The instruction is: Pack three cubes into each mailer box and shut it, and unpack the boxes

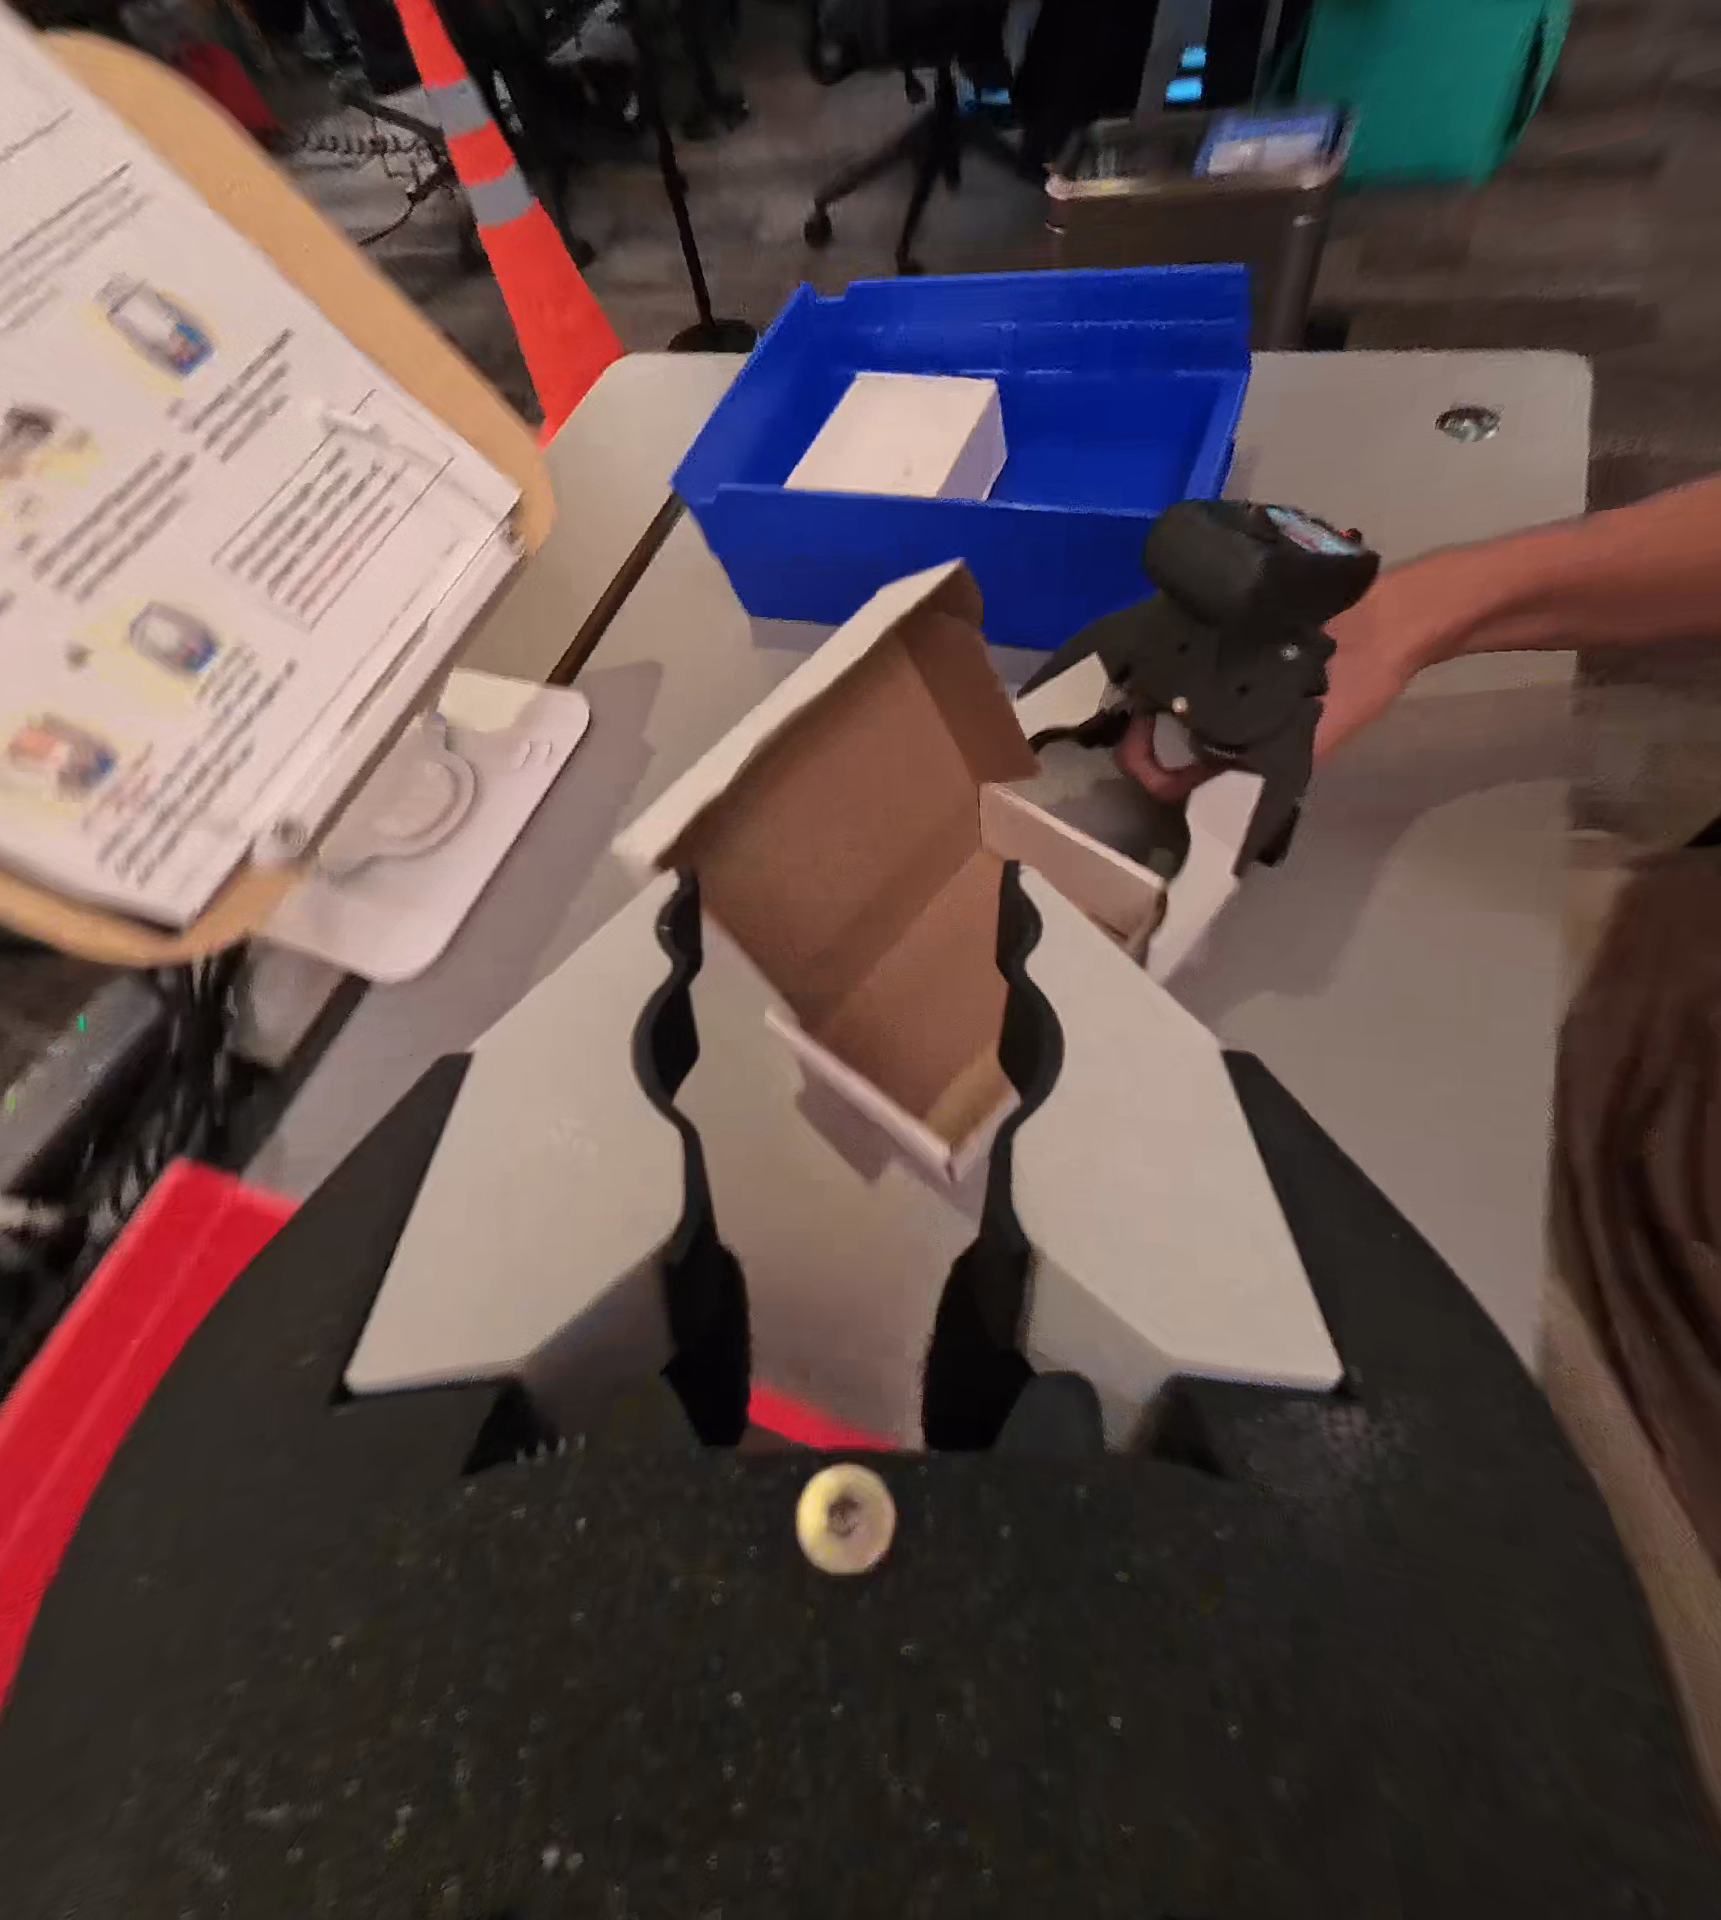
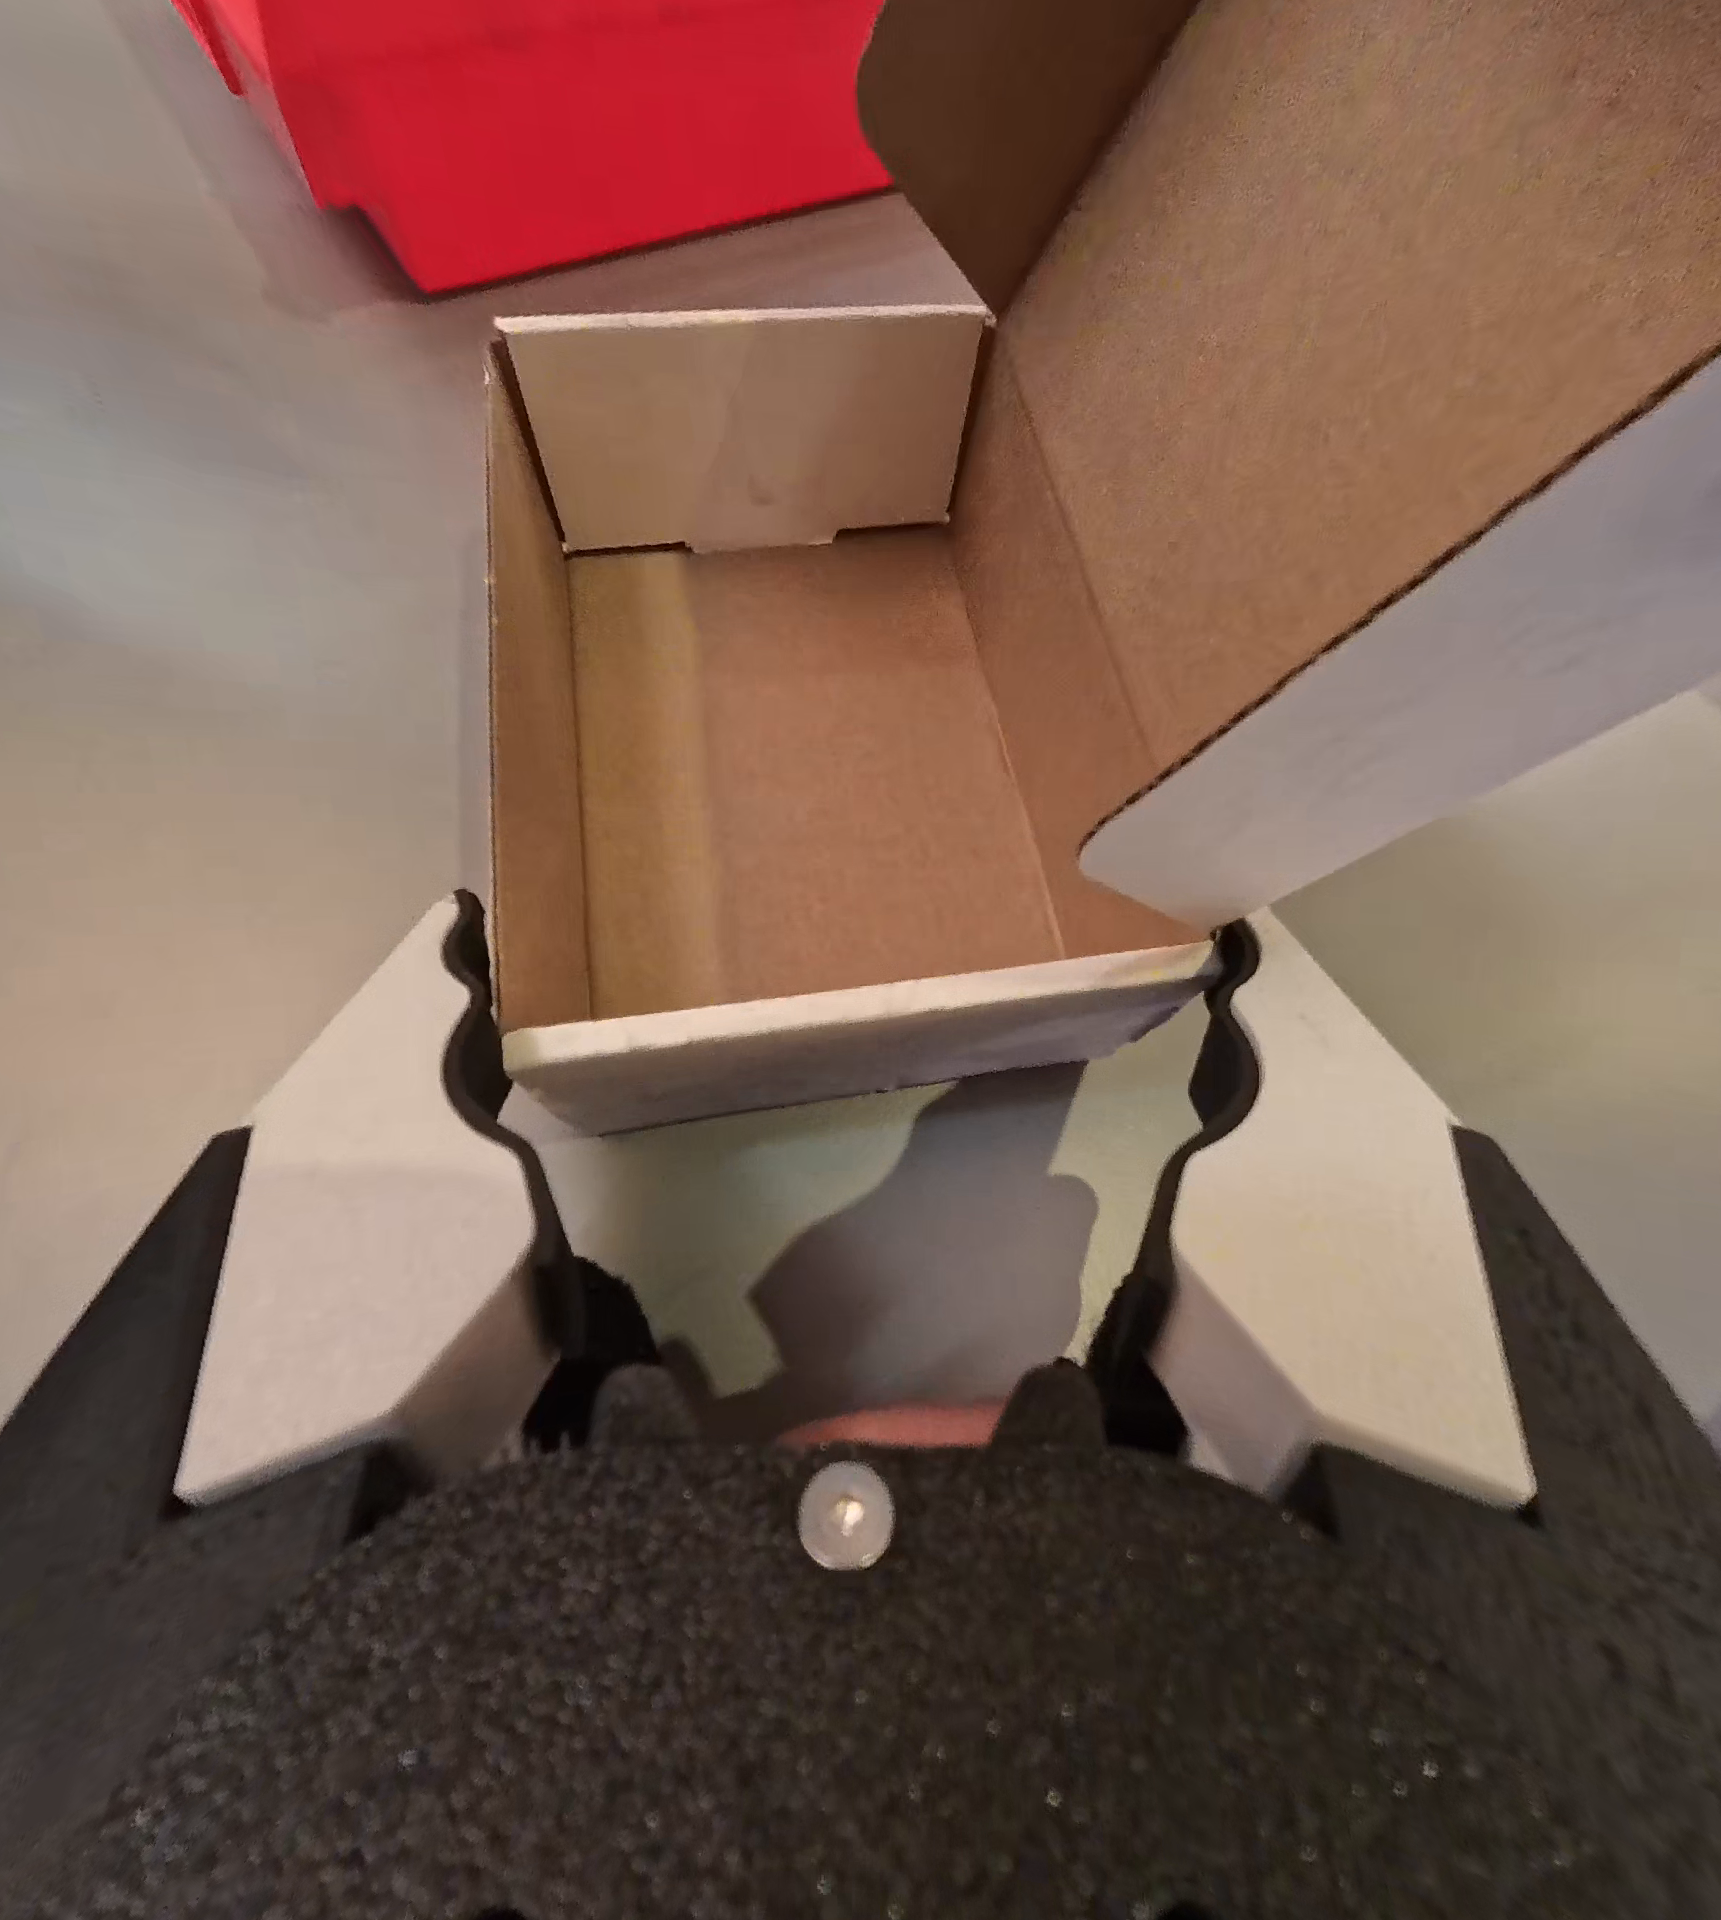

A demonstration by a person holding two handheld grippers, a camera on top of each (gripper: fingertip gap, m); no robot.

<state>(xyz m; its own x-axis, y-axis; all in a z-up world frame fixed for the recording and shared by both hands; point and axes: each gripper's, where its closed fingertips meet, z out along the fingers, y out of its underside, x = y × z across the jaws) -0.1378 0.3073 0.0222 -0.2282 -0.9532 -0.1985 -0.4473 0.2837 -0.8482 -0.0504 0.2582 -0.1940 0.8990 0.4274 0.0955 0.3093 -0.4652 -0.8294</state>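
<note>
Open white mailer box (image 2: 835, 748): matt cardboard, raw brown inside.
Blue bin (image 1: 991, 561): smooth glossy plastic.
My black right gripper (image 2: 840, 935): grainy, rough plastic.

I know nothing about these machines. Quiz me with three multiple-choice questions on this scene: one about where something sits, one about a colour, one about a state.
1. Where does the closed white box sit?
A. Inside the blue bin
B. On the clipboard
C. Under the table

2. What colour is the bin beyond the open mailer box in the right wrist view?
A. Green
B. Red
C. Yellow

3. What is inside the open mailer box?
A. Three cubes
B. One cube
C. Nothing visible

Answers:
1. A: the left wrist view shows it resting within the walls of the blue bin.
2. B: bright red plastic fills the top of that view.
3. C: with the lid raised, only bare brown cardboard floor shows; the right claw stands open at the box's near wall.
</note>
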